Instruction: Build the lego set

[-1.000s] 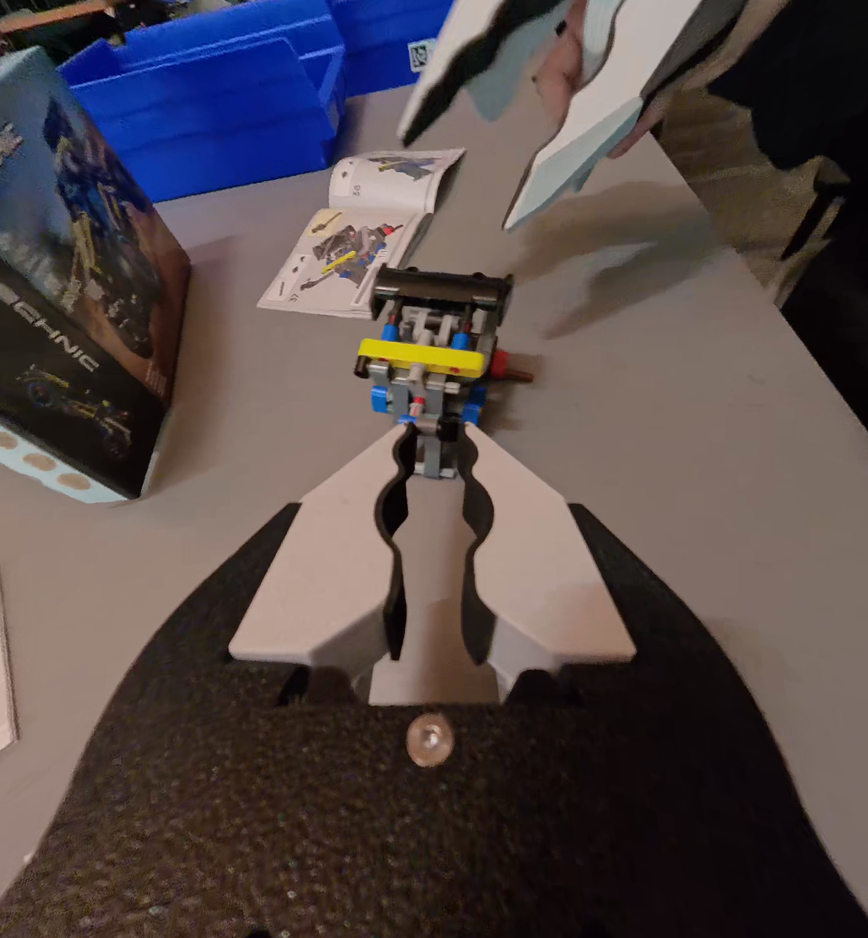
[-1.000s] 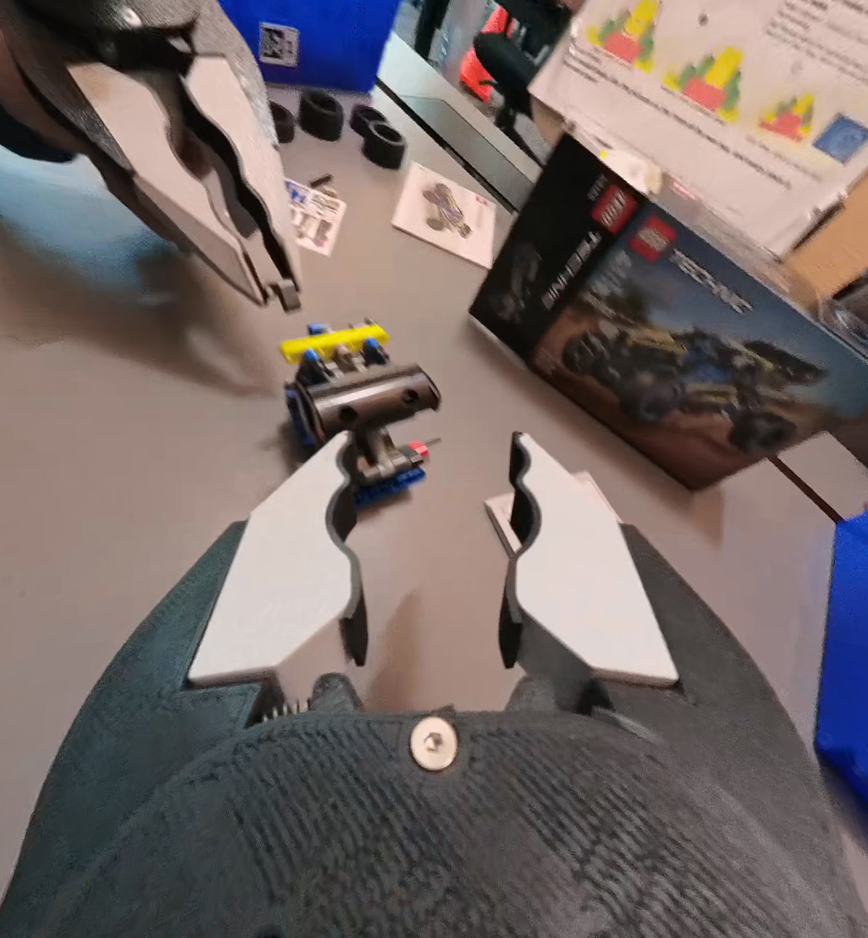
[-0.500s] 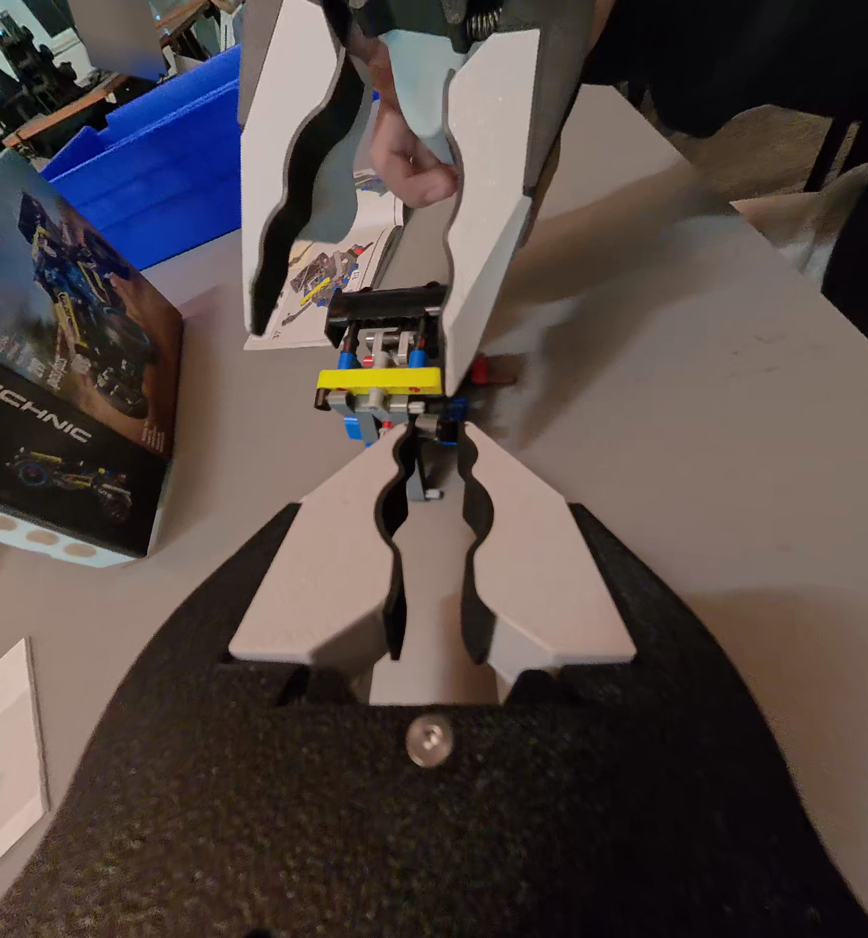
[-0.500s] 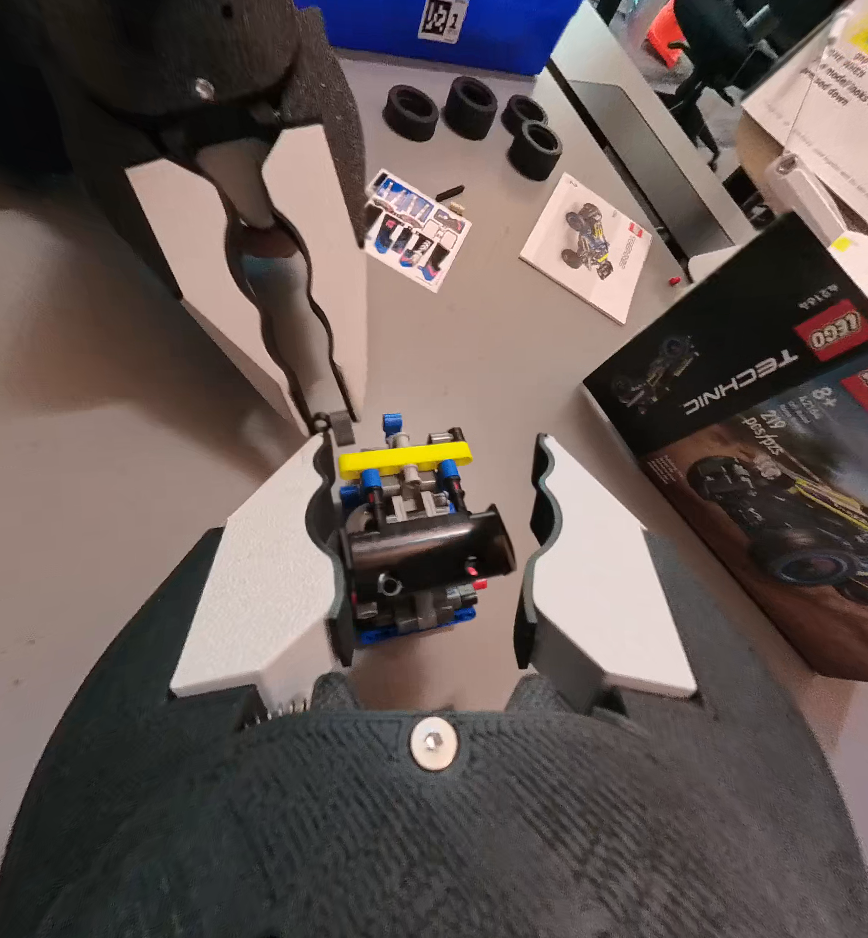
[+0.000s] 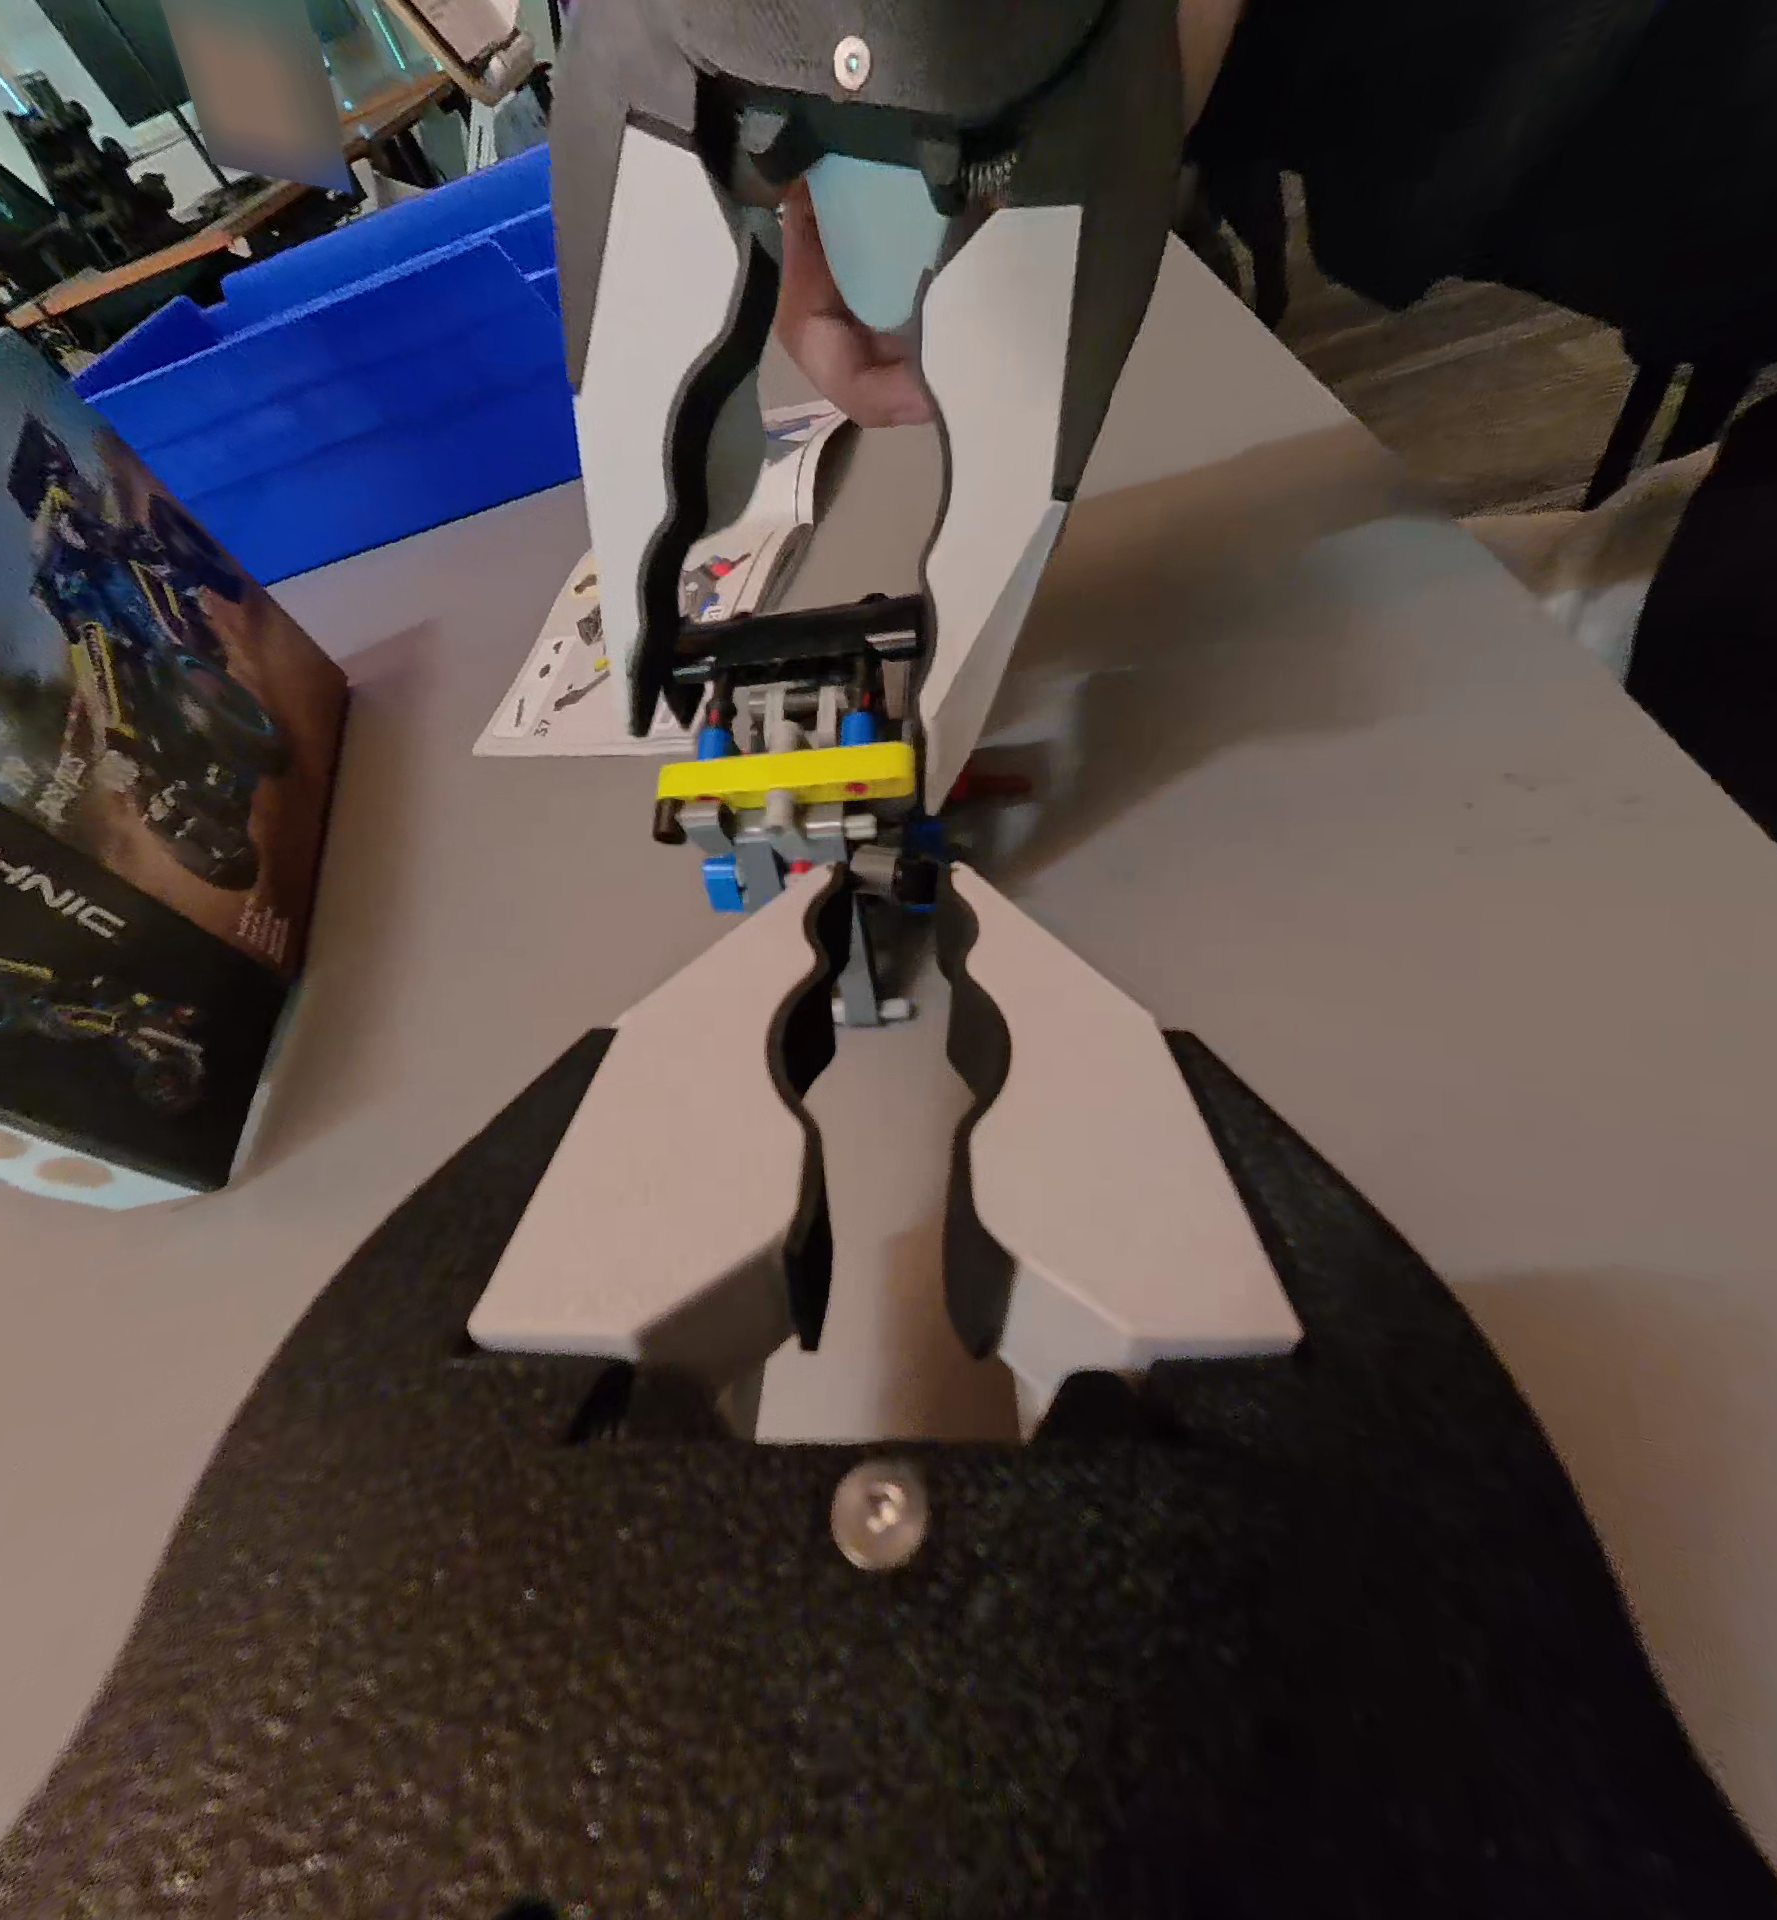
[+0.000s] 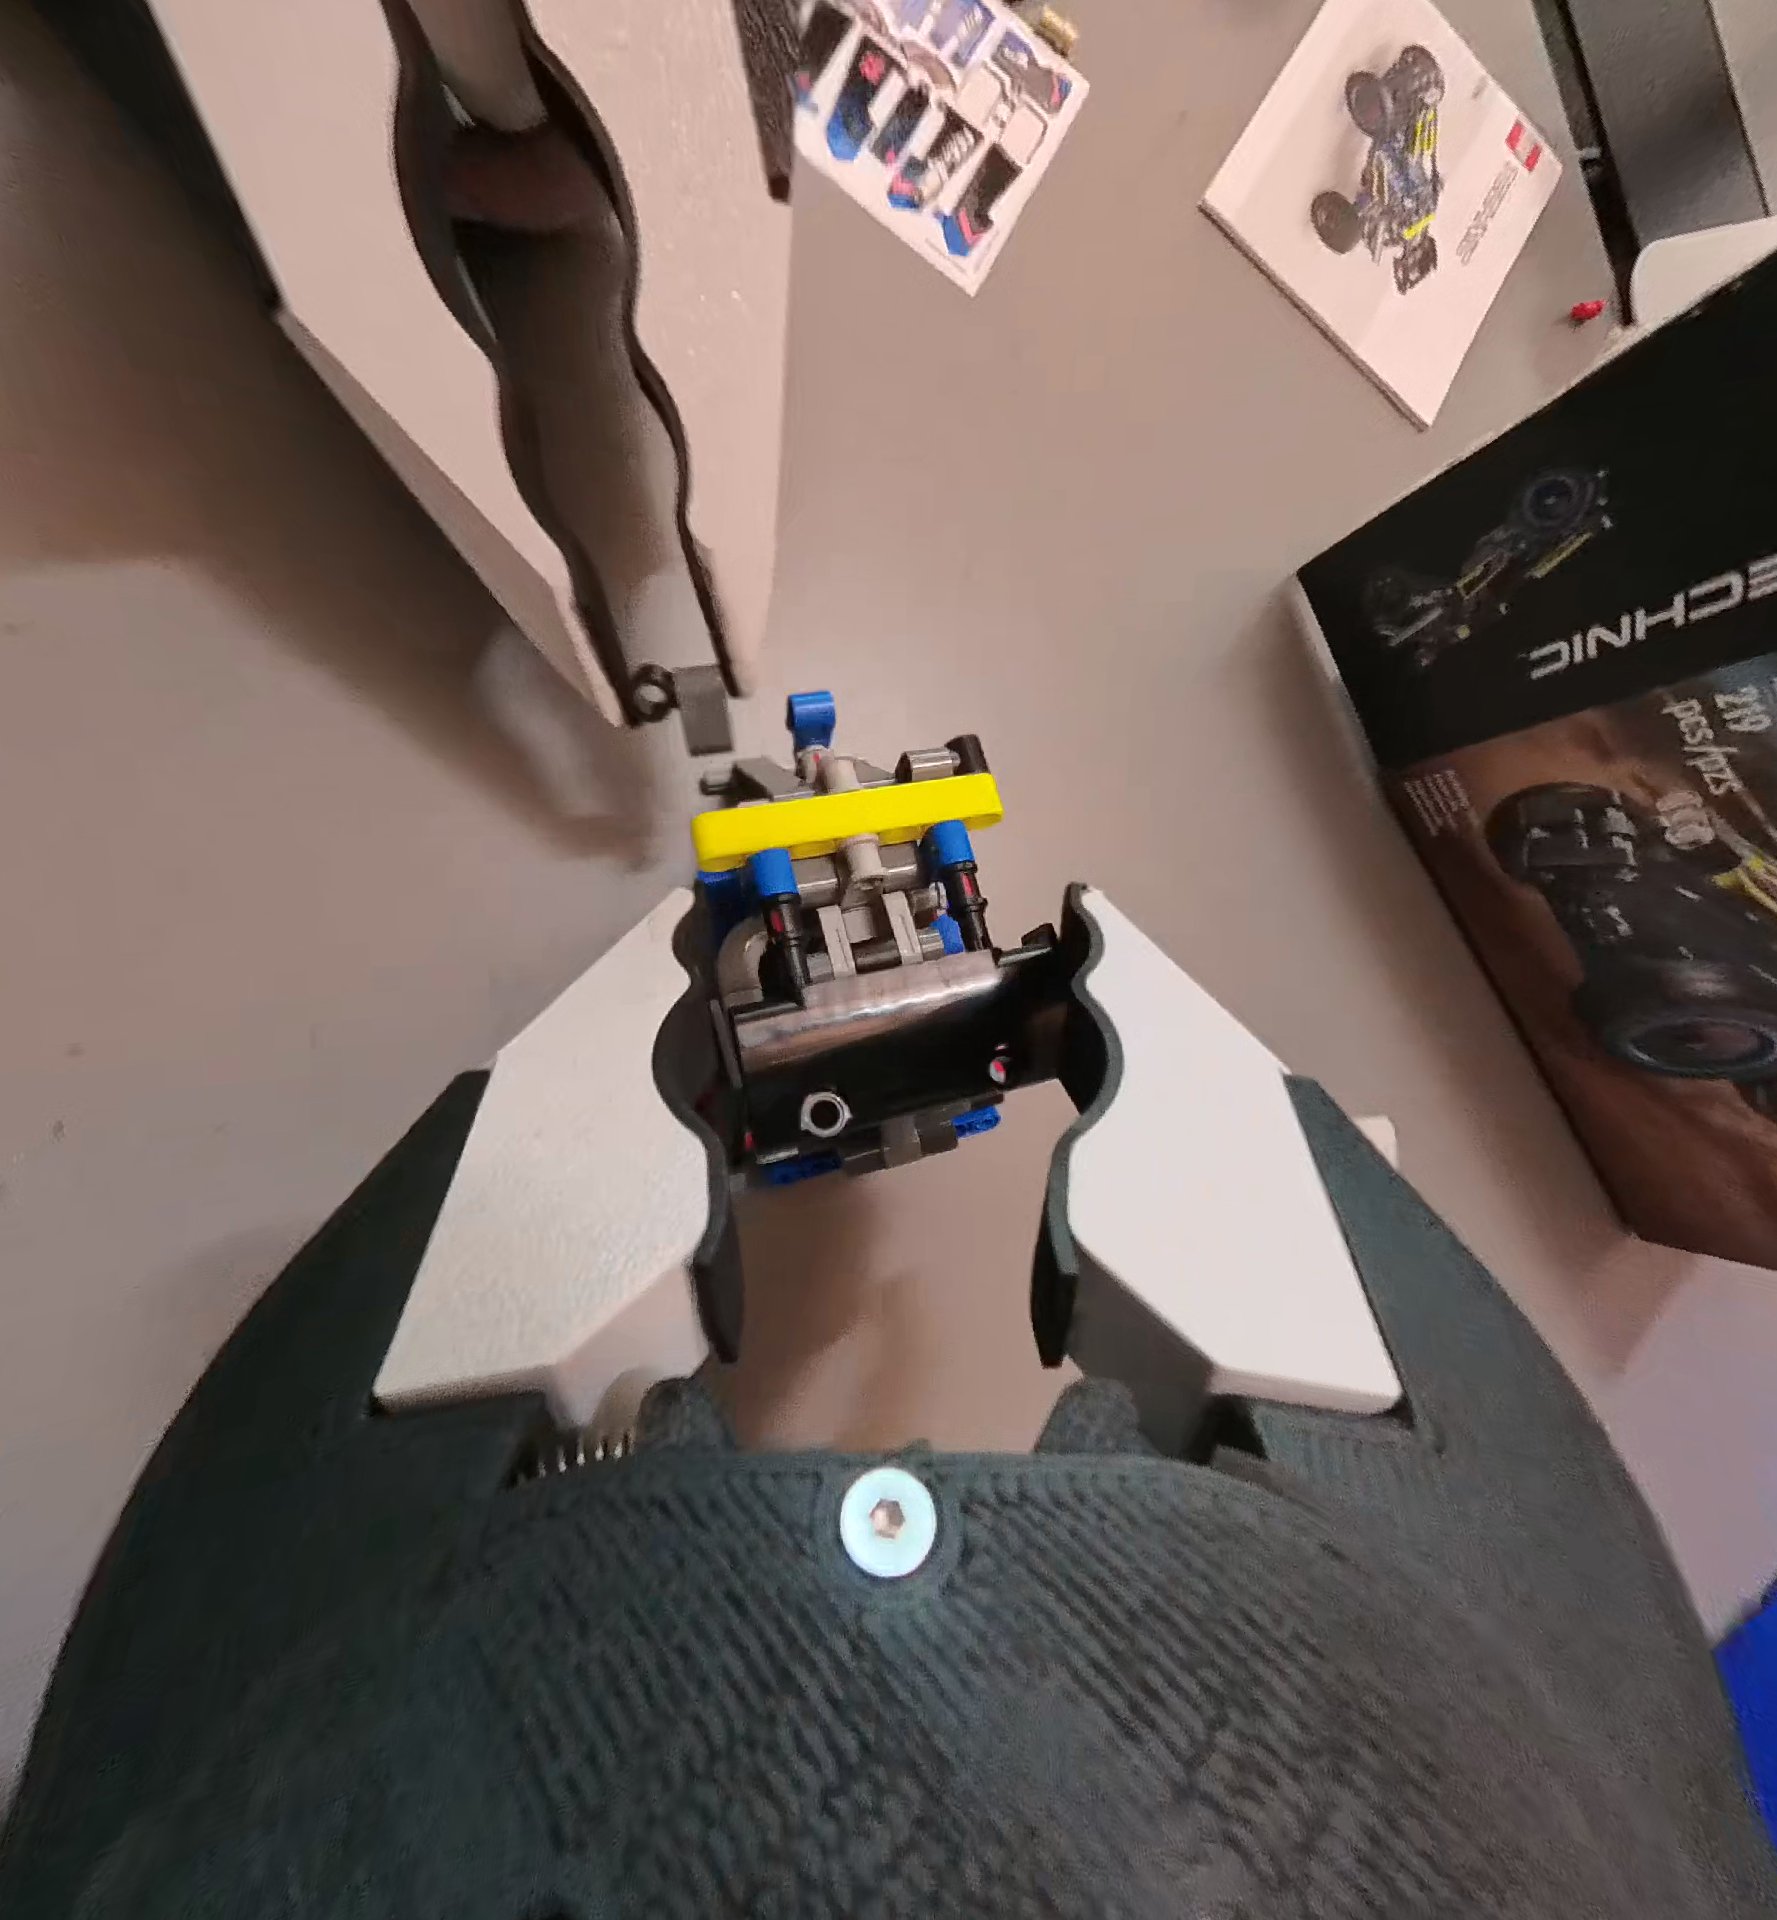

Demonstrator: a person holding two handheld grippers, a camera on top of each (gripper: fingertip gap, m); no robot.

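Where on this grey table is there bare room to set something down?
Bare grey table lies left of the brick assembly, and again right of it in the left wrist view. It is crowded around the assembly, where both tools meet, and toward the toy box, booklet and sticker sheet.

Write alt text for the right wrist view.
The right tongs grip the black end of a small brick assembly with a yellow beam, on a grey table. The left tongs hold a grey piece; a toy box stands right.
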